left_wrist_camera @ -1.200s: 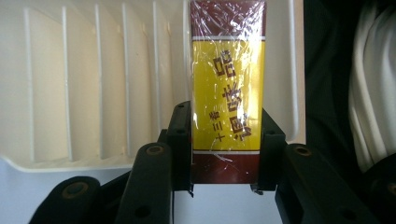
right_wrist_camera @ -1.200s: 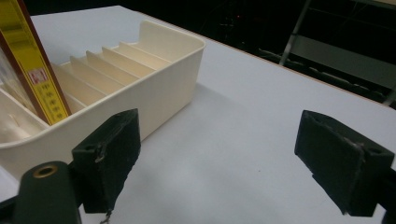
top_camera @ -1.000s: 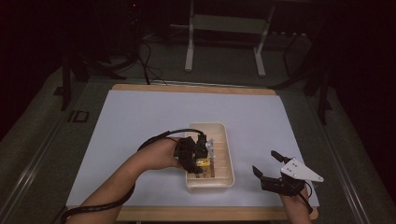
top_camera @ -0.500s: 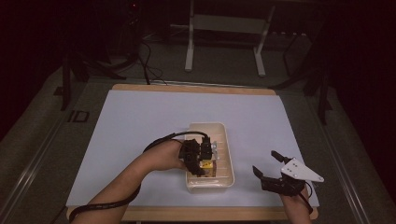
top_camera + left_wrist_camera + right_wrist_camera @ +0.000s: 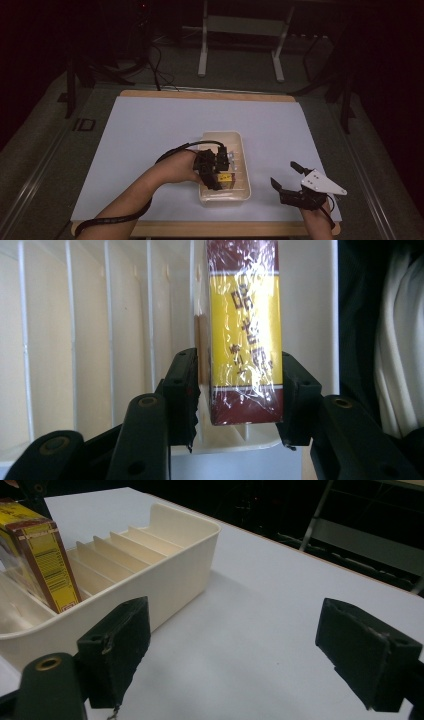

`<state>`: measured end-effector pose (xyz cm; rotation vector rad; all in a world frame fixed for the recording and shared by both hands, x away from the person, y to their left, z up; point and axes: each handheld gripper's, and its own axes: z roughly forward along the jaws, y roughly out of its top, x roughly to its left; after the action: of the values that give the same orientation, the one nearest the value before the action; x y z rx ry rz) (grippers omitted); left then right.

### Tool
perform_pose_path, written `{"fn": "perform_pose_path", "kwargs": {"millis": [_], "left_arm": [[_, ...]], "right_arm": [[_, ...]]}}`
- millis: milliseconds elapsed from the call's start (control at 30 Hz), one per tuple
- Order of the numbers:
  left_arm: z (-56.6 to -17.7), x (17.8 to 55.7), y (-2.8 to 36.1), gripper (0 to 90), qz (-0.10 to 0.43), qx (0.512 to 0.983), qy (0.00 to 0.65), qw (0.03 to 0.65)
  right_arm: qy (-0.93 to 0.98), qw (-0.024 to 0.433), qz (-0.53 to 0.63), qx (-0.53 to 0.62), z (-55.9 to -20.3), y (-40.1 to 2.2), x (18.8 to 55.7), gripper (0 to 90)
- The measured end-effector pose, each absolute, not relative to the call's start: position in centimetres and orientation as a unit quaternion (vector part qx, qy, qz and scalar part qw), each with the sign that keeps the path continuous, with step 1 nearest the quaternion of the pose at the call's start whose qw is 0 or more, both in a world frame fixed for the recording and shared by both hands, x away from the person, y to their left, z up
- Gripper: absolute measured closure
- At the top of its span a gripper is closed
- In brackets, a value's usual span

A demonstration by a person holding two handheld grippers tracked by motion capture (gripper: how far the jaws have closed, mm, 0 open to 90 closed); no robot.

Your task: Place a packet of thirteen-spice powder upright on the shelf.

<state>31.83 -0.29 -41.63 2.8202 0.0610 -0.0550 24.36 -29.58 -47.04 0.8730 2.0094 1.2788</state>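
Note:
A maroon and yellow box (image 5: 224,178) wrapped in clear film stands on edge in a near slot of the cream slotted tray (image 5: 222,134). My left gripper (image 5: 220,170) reaches into the tray from the left. In the left gripper view the box (image 5: 245,340) sits between the pads of my left gripper (image 5: 240,400), whose jaws have just been opening. A narrow gap shows at the left pad. My right gripper (image 5: 283,174) rests open on the mat right of the tray, nothing between its fingers. The right gripper view shows the box (image 5: 45,555) standing in the tray (image 5: 175,580).
The tray's other slots (image 5: 90,330) hold nothing. A pale blue mat (image 5: 150,130) covers the wooden table. Metal stand legs (image 5: 202,45) and cables lie on the dark floor beyond the far edge.
The left hand has edged slightly right over the tray, and the box stays in its slot. The right gripper has kept still.

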Motion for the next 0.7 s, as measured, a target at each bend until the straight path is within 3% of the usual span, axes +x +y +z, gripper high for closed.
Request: {"fn": "perform_pose_path", "kwargs": {"millis": [700], "left_arm": [[-36.7,30.8,3.1,53.1,0.016,0.973,0.052,0.225]], "right_arm": [[0.755,0.299,0.481,0.33,-47.0,-29.5,24.4,14.5]]}}
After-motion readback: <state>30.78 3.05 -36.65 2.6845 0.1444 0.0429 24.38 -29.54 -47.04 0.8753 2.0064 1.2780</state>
